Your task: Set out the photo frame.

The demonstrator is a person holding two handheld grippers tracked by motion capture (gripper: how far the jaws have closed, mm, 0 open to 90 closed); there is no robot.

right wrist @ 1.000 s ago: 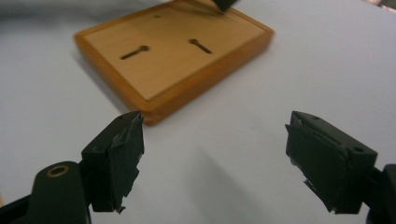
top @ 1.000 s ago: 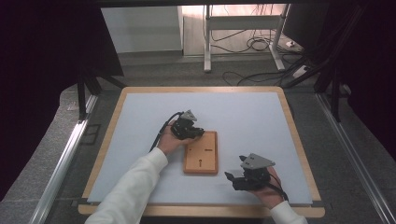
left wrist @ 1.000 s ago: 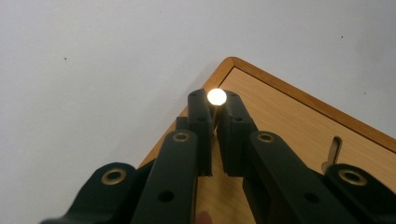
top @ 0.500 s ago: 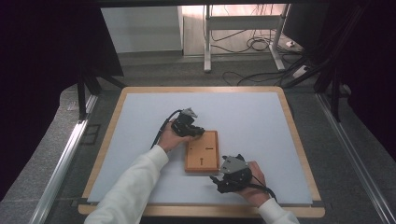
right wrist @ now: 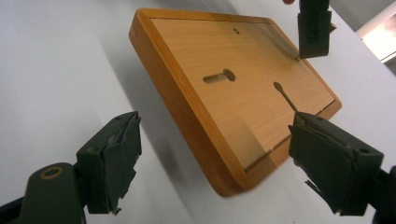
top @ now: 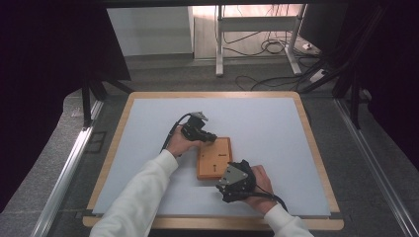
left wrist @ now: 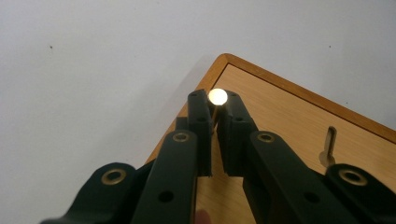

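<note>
A pale grey-white mat (top: 148, 148) covers a table with a light wooden rim (top: 316, 148), and beyond its far edge, at the top of the high view, lie a dark floor, the legs of a white stand and loose cables (top: 267, 47). Nearest, at the lower middle of that view, the person's right hand holds the right gripper (top: 228, 190) just off the near right corner of a flat wooden frame (top: 214, 158), its jaws spread wide and holding nothing; in the right gripper view they stand at the lower left and lower right of the picture, with the frame's (right wrist: 224, 93) near corner in the gap between them and untouched. The frame lies flat at the centre of the mat, back side up, its long axis running from the near edge of the table toward the far edge, tilted slightly to the right at the far end. Its raised rim encloses a recessed back panel (right wrist: 252, 56) with a keyhole-shaped hanging slot (right wrist: 219, 76) and a small metal turn tab (right wrist: 286, 97). Farther off, at the frame's far left corner, the left gripper (top: 211, 138) comes in from the left, a white sleeve (top: 143, 192) behind it. In the left gripper view its jaws are clenched nearly together over that corner (left wrist: 224, 63), with a small bright round piece (left wrist: 217, 96) showing at their tips; what this piece is I cannot tell.
</note>
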